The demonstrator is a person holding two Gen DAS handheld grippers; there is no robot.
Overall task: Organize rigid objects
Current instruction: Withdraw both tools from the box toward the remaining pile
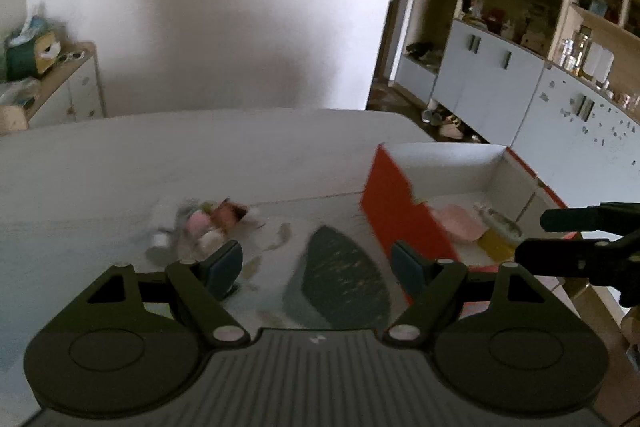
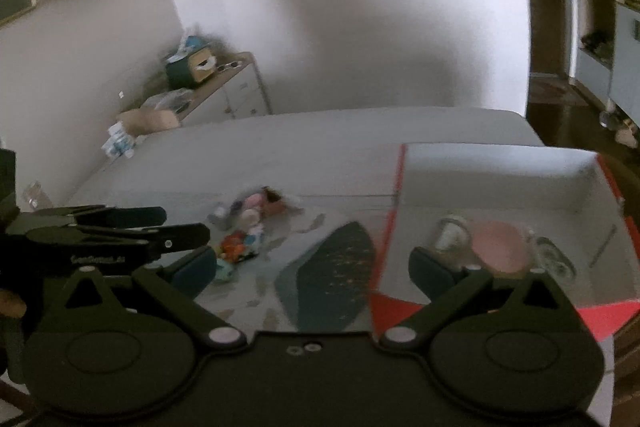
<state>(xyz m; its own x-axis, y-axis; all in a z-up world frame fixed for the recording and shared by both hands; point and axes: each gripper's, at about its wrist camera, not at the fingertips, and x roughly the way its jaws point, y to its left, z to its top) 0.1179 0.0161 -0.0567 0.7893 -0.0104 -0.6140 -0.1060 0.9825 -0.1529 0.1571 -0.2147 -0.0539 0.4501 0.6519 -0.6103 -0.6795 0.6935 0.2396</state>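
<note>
A blurred heap of small colourful objects (image 1: 200, 223) (image 2: 244, 227) lies on the pale table (image 1: 200, 155), left of centre. To its right stands a red box (image 1: 396, 203) (image 2: 500, 171) with a white inside. The box holds a pink dish (image 1: 460, 223) (image 2: 498, 247), a yellow item (image 1: 496, 245) and clear glass pieces (image 2: 450, 233). My left gripper (image 1: 316, 263) (image 2: 182, 224) hangs open over the table with nothing between its fingers. My right gripper (image 2: 313, 269) (image 1: 536, 235) stands wide open and empty, its right finger over the box's near wall.
A dark teal leaf-shaped patch (image 1: 340, 275) (image 2: 332, 279) marks the table between the heap and the box. A low sideboard (image 1: 68, 83) (image 2: 224, 87) with clutter stands at the far left. Cupboards and shelves (image 1: 500, 75) line the right wall.
</note>
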